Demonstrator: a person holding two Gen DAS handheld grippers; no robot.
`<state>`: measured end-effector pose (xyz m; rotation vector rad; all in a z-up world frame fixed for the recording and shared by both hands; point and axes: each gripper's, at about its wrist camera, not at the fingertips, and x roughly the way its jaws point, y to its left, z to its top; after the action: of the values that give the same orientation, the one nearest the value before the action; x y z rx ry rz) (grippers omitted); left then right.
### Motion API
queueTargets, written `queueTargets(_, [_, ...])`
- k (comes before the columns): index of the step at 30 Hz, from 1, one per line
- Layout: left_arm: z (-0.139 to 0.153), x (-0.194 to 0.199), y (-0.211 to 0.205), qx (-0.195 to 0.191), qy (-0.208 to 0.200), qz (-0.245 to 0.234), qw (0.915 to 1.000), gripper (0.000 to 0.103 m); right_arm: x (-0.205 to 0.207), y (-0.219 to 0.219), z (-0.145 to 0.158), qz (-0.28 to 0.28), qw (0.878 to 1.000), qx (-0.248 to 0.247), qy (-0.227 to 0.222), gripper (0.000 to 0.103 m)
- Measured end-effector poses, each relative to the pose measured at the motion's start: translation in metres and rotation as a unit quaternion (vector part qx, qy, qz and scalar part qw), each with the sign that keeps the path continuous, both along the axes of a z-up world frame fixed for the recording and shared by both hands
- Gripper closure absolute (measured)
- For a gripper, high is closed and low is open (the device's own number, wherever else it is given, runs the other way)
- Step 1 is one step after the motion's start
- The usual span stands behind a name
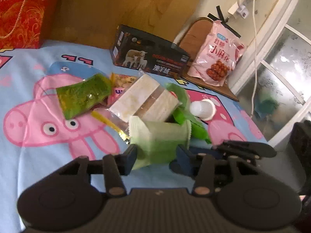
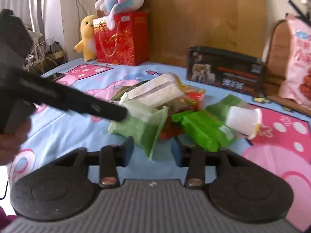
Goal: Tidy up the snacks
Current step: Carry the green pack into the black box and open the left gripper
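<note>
Through my left wrist camera, my left gripper [image 1: 155, 155] pinches a pale green packet [image 1: 161, 137] at the snack heap's [image 1: 136, 101] near edge. Through the right, my right gripper [image 2: 152, 151] hovers narrow and empty; sorting looks barely begun.

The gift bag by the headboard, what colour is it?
Red with gold swirls, clearest in the right wrist view.

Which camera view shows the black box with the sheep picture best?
The left wrist view: the black box lies near the picture's centre, fairly sharp, with front and one end visible. The right wrist view shows the same box smaller and blurrier, toward the right.
</note>
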<state>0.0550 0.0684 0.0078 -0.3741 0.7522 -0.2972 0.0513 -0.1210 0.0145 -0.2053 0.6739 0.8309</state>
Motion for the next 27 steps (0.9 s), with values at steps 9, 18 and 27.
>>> queueTargets(9, [0.094, 0.019, 0.005, -0.003, -0.100, -0.012, 0.9949, 0.062, 0.018, -0.005, 0.064, 0.045, 0.997, 0.047, -0.039, 0.082])
queueTargets(18, [0.109, 0.189, -0.017, -0.039, -0.088, -0.060, 0.9936, 0.063, 0.146, 0.019, 0.081, -0.051, 0.989, 0.026, -0.135, 0.093])
queueTargets(27, [0.046, 0.215, 0.049, -0.039, 0.021, -0.004, 0.9990, 0.049, 0.227, -0.026, 0.043, -0.063, 0.995, 0.050, 0.066, 0.086])
